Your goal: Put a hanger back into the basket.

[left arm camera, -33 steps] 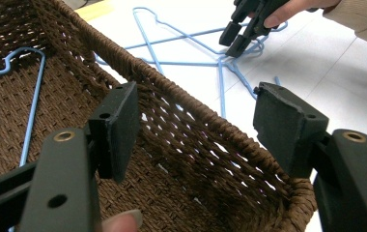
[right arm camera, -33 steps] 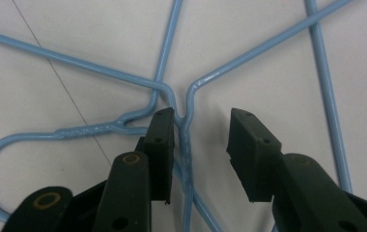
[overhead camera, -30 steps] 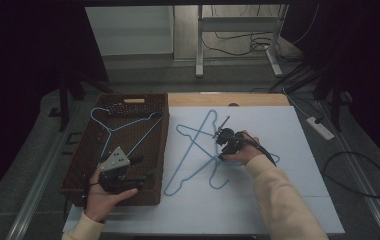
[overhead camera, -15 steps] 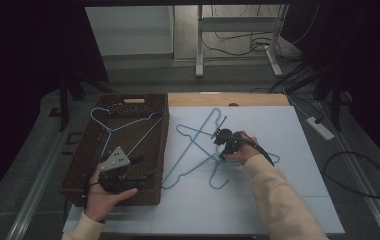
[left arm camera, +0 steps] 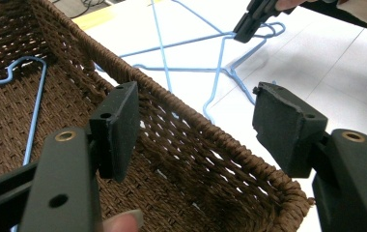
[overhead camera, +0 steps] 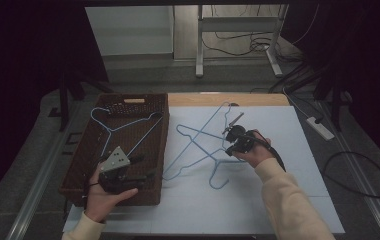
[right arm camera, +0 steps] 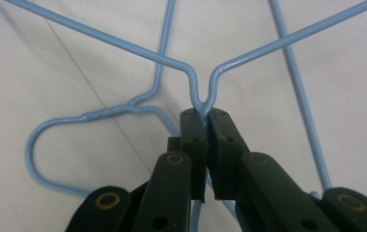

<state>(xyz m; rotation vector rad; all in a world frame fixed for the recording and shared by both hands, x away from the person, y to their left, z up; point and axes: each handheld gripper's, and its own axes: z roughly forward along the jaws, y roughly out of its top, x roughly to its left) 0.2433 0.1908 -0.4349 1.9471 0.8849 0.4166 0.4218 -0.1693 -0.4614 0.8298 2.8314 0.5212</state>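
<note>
1. Your right tool (right arm camera: pixel 203 113) is clamped tight on the blue hanger (right arm camera: pixel 249 55), pinching the small dip in its wire, with no gap showing between the pads.
2. That hanger lies on the white desk (overhead camera: pixel 298 165) just outside the basket (overhead camera: pixel 165 125), on the side facing your right hand. Its wire crosses a second hanger (right arm camera: pixel 26 150), whose hook curls beside the pinch.
3. Your left tool (left arm camera: pixel 196 104) stands wide and holds nothing. It hovers over the basket's near corner on the hanger side, one pad over the weave and one beyond the rim.
4. The relation that counts: the basket lies across from your right tool, past the gripped wire. The hanger's long bar runs roughly toward the basket's rim (hard to say exactly where the two wires overlap).
5. The right hand is plainly the nearer one and has the grip, so carrying it over looks like its job.
6. One stored hanger (left arm camera: pixel 35 104) lies flat inside the basket, so there seems room beside it.
7. Watch the crossing, since the second hanger could snag and drag along.
</note>
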